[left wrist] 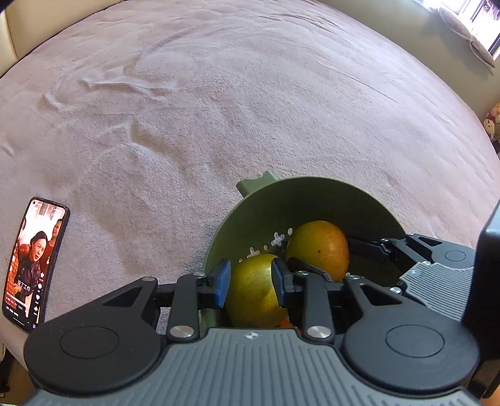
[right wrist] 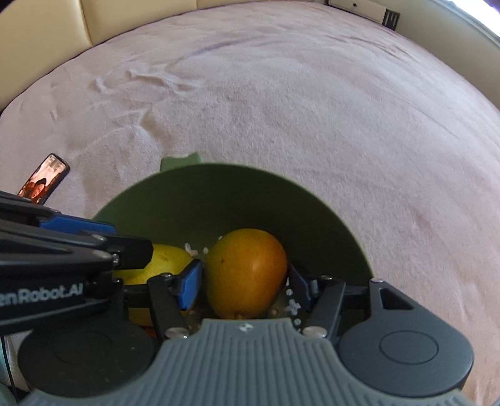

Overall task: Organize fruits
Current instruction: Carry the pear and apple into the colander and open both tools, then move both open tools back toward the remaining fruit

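Note:
A green bowl [left wrist: 250, 215] stands on the pink bed cover; it also shows in the right wrist view [right wrist: 193, 200]. Inside it are a yellow-green fruit [left wrist: 253, 290] and an orange fruit [left wrist: 318, 246]. My left gripper [left wrist: 251, 281] has its blue pads on both sides of the yellow-green fruit. My right gripper [right wrist: 245, 281] has its pads on both sides of the orange fruit [right wrist: 247, 274], inside the bowl. The yellow-green fruit [right wrist: 165, 262] lies to its left, partly hidden by the left gripper's arm. The right gripper reaches in from the right in the left wrist view [left wrist: 315, 264].
A phone [left wrist: 32, 265] with a lit screen lies on the cover at the left; it also shows in the right wrist view [right wrist: 43, 179]. The pink cover [left wrist: 250, 109] spreads wide beyond the bowl. A cream headboard [right wrist: 140, 15] runs along the far edge.

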`<state>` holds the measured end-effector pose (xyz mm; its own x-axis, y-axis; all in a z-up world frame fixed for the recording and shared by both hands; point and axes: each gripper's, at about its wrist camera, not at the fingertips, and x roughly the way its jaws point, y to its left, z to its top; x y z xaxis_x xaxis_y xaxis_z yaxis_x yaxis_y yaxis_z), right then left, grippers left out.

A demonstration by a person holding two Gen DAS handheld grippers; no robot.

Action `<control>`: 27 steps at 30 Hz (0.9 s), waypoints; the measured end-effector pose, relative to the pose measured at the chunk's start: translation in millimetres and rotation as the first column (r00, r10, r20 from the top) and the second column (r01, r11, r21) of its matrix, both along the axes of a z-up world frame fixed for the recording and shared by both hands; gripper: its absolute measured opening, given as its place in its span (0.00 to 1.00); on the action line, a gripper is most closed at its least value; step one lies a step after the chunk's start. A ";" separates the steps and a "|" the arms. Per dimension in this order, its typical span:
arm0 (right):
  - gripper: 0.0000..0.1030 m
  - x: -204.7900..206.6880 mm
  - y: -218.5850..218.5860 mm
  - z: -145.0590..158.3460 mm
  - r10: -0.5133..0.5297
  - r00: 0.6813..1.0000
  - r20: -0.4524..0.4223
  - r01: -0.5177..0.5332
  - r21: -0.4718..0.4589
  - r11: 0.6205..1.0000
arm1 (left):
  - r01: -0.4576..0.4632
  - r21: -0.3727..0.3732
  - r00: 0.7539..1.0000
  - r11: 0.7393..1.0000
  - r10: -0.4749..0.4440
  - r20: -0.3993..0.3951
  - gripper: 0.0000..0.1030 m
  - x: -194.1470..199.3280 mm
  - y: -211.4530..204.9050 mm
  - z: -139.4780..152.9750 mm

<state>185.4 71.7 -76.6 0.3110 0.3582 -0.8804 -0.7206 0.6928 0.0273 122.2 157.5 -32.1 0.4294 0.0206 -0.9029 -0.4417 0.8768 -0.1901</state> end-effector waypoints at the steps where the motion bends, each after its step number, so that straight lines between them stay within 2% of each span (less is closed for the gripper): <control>1: 0.56 0.2 -0.7 0.6 -0.001 1.000 -0.004 0.001 0.002 1.000 | 0.000 0.000 1.000 1.000 0.000 -0.001 0.34 0.1 -0.3 0.2; 5: 0.56 -0.5 -2.1 1.1 -0.001 1.000 -0.018 0.001 -0.005 1.000 | 0.006 -0.004 1.000 1.000 -0.006 -0.002 0.34 0.7 -2.1 0.4; 10: 0.64 -4.9 -5.0 16.3 0.000 1.000 0.017 0.000 0.014 1.000 | -0.003 -0.004 1.000 1.000 0.003 0.017 0.37 -1.1 -2.5 4.9; 15: 0.66 -12.6 -16.0 37.7 -0.005 0.998 0.068 0.005 0.007 1.000 | 0.019 -0.009 0.999 1.000 -0.019 0.042 0.38 -2.9 -9.4 13.3; 21: 0.70 -28.3 -51.2 67.8 -0.091 0.987 0.133 0.086 0.045 0.995 | 0.080 -0.008 0.993 0.997 -0.079 0.092 0.40 -9.4 -23.1 28.2; 27: 0.71 -50.8 -97.0 90.5 -0.209 0.963 0.171 0.198 0.078 0.977 | 0.177 -0.002 0.973 0.984 -0.175 0.147 0.42 -15.4 -47.3 40.6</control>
<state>134.6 -25.3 13.9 0.5314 0.3211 -0.7839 -0.5617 0.8262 -0.0423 106.8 110.2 8.5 0.5521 -0.0801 -0.8299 -0.2469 0.9350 -0.2545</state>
